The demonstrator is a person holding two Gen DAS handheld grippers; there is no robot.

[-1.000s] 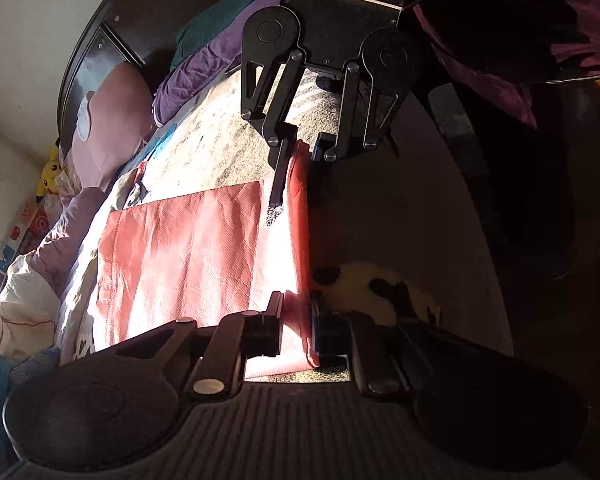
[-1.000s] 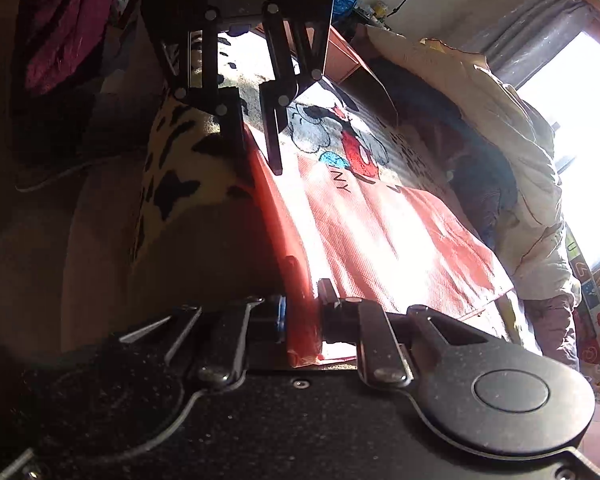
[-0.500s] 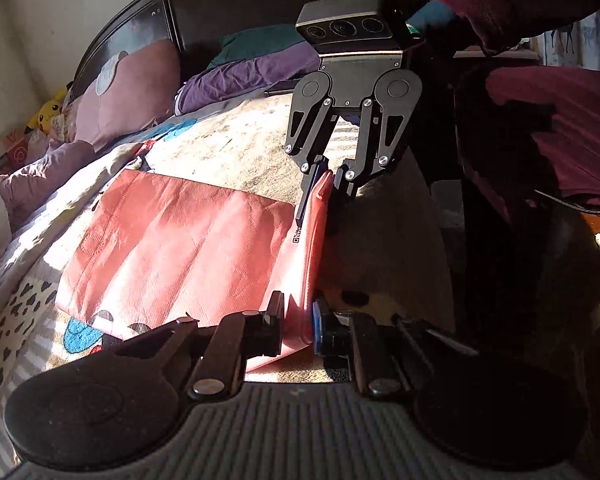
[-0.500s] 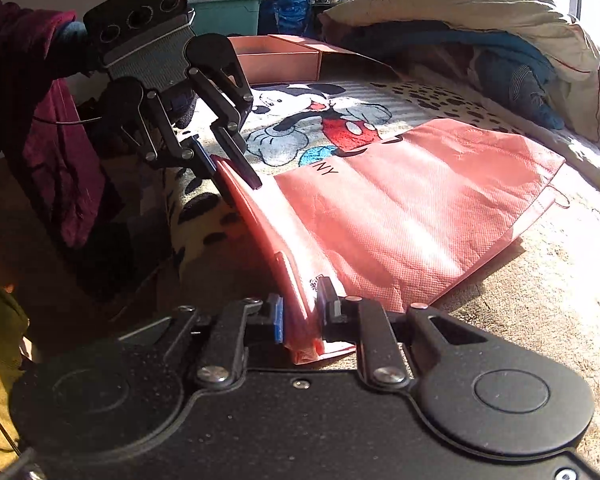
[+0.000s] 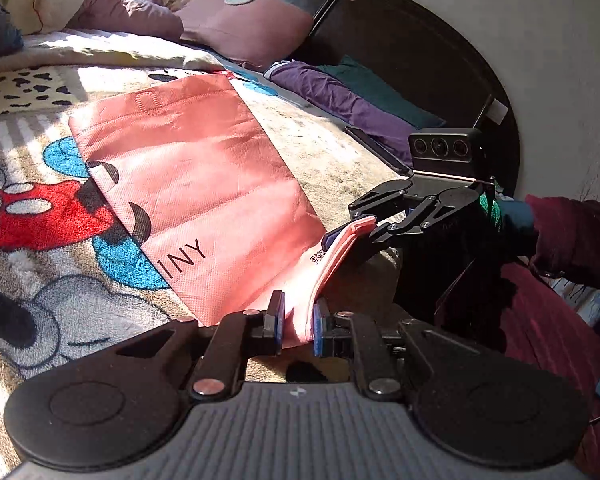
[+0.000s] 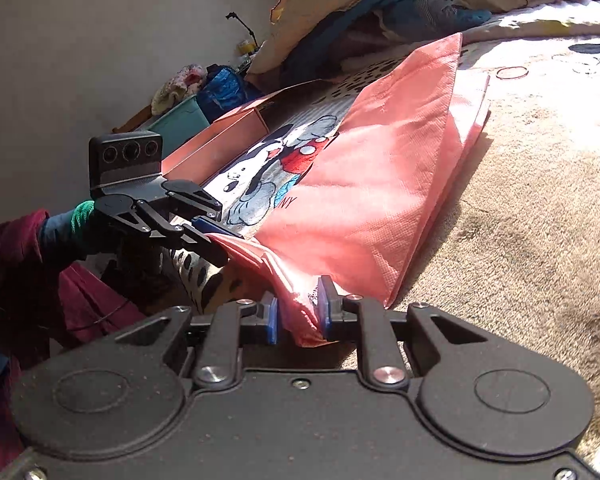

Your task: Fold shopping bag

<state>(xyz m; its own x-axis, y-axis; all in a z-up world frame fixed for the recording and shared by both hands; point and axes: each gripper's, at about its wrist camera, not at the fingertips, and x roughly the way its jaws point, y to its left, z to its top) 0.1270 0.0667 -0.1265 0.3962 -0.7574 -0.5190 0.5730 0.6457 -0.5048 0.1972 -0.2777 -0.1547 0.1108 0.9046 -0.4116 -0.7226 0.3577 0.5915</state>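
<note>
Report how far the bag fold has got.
Done: the bag lies flat on the blanket, and both grippers have taken its near edge. In hand: the left gripper and right gripper each pinch one end of that edge, raised off the blanket. Left: the edge has not been carried over the far part yet, so no fold shows, and both must then let go.

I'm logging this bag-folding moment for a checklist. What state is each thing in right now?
shopping bag: mostly flat on the blanket, near edge lifted
left gripper: shut on the bag's near edge
right gripper: shut on the same edge
blanket: spread out under the bag
orange box: open
</note>
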